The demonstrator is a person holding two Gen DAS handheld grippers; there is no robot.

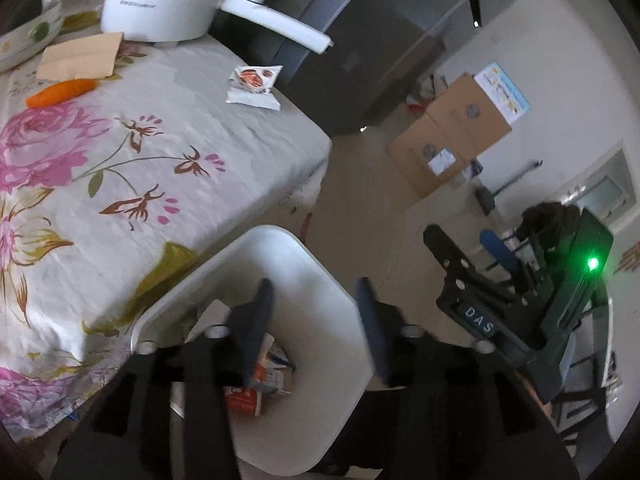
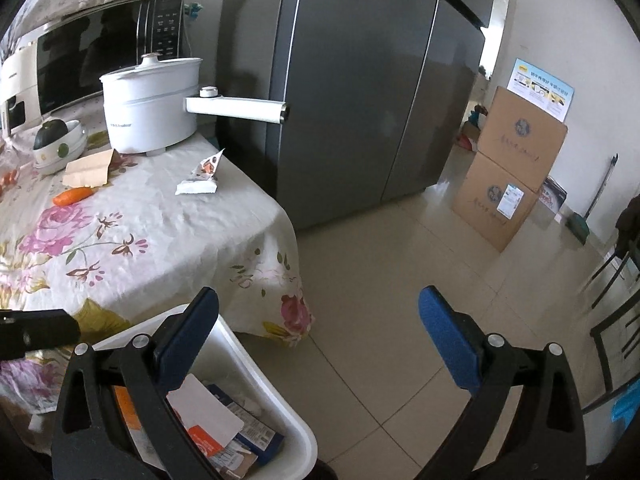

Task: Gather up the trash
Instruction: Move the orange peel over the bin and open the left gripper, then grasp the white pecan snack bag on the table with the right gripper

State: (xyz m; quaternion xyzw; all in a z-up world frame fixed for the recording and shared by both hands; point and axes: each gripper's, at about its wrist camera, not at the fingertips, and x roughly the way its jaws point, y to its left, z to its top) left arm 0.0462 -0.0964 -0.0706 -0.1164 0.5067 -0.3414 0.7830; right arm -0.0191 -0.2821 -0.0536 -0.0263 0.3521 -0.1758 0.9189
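A white trash bin stands on the floor by the table corner and holds several wrappers and cartons. It also shows in the right wrist view. My left gripper is open and empty above the bin. My right gripper is open and empty beside the bin; it also shows in the left wrist view. A crumpled snack wrapper lies near the table's far edge, also in the right wrist view. A torn piece of brown cardboard lies near the pot.
The table has a floral cloth. On it are a carrot, a white electric pot with a long handle, and a bowl. A grey fridge, stacked cardboard boxes and dark chairs stand around the tiled floor.
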